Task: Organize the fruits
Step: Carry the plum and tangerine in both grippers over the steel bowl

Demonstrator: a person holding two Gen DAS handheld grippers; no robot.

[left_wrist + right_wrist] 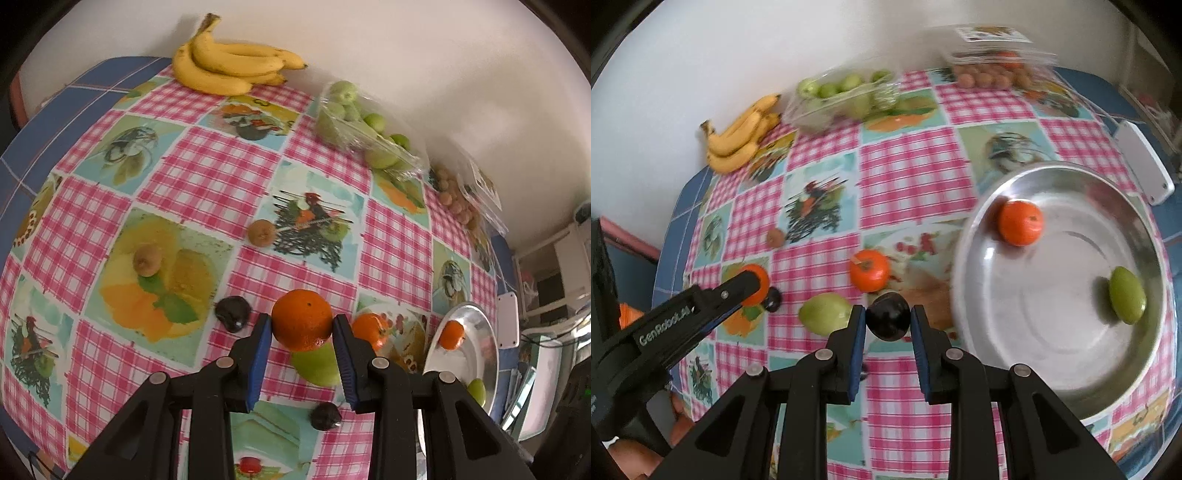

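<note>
My left claw (302, 326) pinches an orange (302, 319) at lower centre, hiding most of the green fruit (320, 363) beneath it — my right claw (888, 319) is clamped on a dark plum (888, 315). The steel bowl (993, 306) at right, holding a tangerine (1021, 222), is blurred and partly cut off by my fingers (929, 354); open checked cloth (905, 173) lies above — bananas (740, 138) at upper left.

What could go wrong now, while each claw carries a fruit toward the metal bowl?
1. The dark plum is round and smooth; it may slip from the right claw before reaching the bowl.
2. Dropped in, it may roll into the orange fruit already there.
3. The left claw grips its orange only by the sides; it could fall onto the green fruit below.
</note>
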